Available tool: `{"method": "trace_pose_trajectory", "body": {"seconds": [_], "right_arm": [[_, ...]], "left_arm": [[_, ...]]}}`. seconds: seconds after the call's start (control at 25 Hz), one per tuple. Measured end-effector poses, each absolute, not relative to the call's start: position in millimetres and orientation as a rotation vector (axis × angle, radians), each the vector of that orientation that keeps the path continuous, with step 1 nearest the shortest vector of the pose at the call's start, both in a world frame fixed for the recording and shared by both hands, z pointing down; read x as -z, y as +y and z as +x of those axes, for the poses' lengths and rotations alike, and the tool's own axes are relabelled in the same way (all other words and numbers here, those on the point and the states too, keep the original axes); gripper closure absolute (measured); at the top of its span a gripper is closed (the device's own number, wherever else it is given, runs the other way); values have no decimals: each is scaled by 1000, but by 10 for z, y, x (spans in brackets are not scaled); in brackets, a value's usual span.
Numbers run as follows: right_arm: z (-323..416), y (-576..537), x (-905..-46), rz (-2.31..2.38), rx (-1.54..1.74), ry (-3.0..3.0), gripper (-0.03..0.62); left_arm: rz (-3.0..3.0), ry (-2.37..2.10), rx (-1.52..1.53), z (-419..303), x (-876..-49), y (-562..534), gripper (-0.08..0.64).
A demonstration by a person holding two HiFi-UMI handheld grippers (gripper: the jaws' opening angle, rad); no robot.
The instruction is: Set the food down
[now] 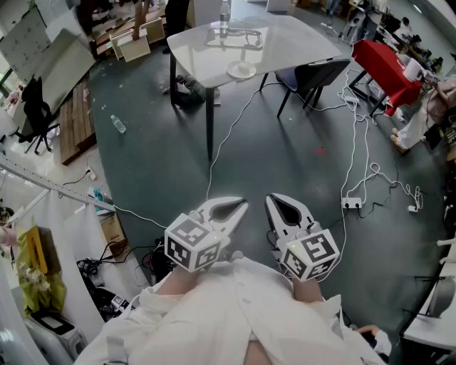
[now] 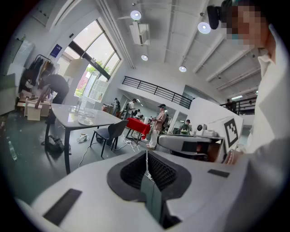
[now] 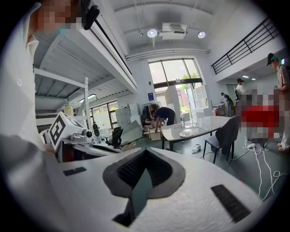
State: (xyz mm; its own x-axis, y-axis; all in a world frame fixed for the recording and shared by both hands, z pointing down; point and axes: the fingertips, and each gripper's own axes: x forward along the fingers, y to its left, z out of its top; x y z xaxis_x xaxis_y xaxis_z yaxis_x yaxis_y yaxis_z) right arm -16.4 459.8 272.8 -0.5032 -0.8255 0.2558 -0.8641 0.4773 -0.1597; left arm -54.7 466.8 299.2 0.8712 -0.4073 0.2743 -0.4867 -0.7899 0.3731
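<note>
I hold both tools low in front of my white sleeves, above the dark green floor and well apart from the table (image 1: 292, 43). The left gripper (image 1: 241, 207) is clenched: in the left gripper view its jaws meet at the tips with nothing between them. The right gripper (image 1: 273, 200) is likewise closed on nothing, its jaws pressed together in the right gripper view.

Each tool carries a cube of black-and-white square markers; these are patterns, not letters. A small blue sign (image 3: 150, 96) hangs beside the tall window, and its print is too small for me to read.

As for the food, I cannot pick it out. A pale plate (image 1: 242, 70) sits at the near edge of the grey table, with a clear bottle (image 1: 224, 16) farther back, and whether anything lies on the plate is too small to tell. A dark chair (image 1: 313, 71) stands just beside the table, and a white cable (image 1: 231, 132) trails across the floor beneath it.
</note>
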Motion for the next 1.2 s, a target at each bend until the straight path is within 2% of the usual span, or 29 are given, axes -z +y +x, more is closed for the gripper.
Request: {"method": "trace_pose_trajectory", "body": {"seconds": [0.84, 1.2], "right_arm": [[-37, 4666, -2785, 1481, -432, -2586, 591], [306, 4683, -2834, 1442, -440, -2615, 589]], "left_arm": [[2566, -685, -251, -403, -3067, 4736, 537], [2541, -709, -196, -131, -3081, 4672, 537]]}}
